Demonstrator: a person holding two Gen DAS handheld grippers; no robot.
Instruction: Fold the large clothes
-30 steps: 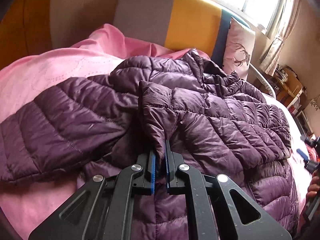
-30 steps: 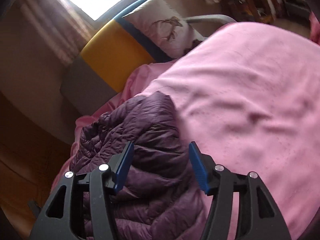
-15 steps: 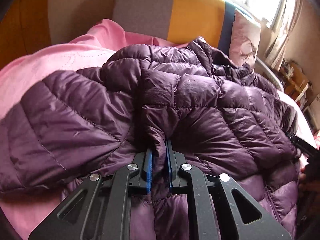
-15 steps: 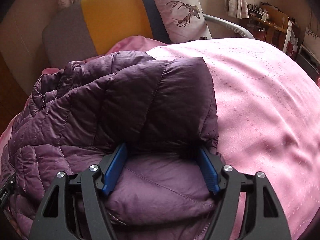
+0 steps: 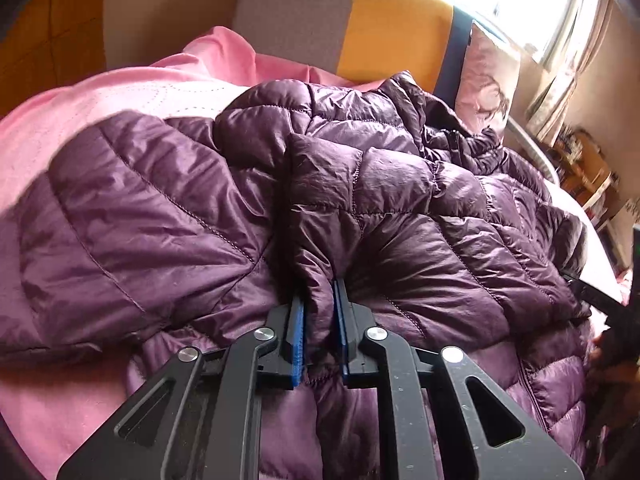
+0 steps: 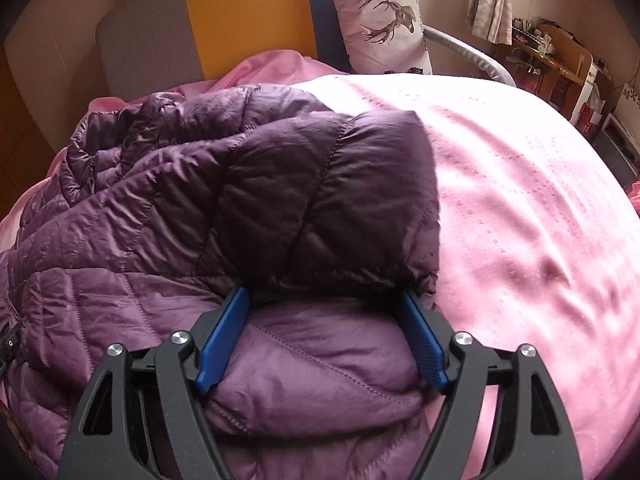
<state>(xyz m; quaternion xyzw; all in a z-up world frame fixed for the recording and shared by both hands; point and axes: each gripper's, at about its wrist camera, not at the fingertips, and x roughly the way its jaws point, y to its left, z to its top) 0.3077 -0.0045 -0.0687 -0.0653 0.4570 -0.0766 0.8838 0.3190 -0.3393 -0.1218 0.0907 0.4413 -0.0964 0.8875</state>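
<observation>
A purple quilted puffer jacket [image 5: 400, 208] lies spread on a pink bedspread [image 5: 80, 112]. My left gripper [image 5: 320, 320] is shut on a raised fold of the jacket near its middle. A sleeve [image 5: 120, 220] lies out to the left. In the right wrist view the jacket [image 6: 200, 200] fills the left half, with a sleeve end [image 6: 340, 200] folded over its body. My right gripper [image 6: 324, 336] is open, its blue pads either side of the padded fabric just below that sleeve end.
A grey, yellow and blue headboard [image 6: 240, 24] stands at the back with a deer-print pillow [image 6: 380, 20] against it. Pink bedspread [image 6: 520, 220] stretches to the right. A cluttered wooden shelf [image 6: 560, 56] stands by the far wall. The other gripper shows at the right edge [image 5: 600, 304].
The right gripper has moved down onto the jacket and now straddles the fabric below the folded sleeve. The left gripper has kept its hold and moved closer to the jacket.
</observation>
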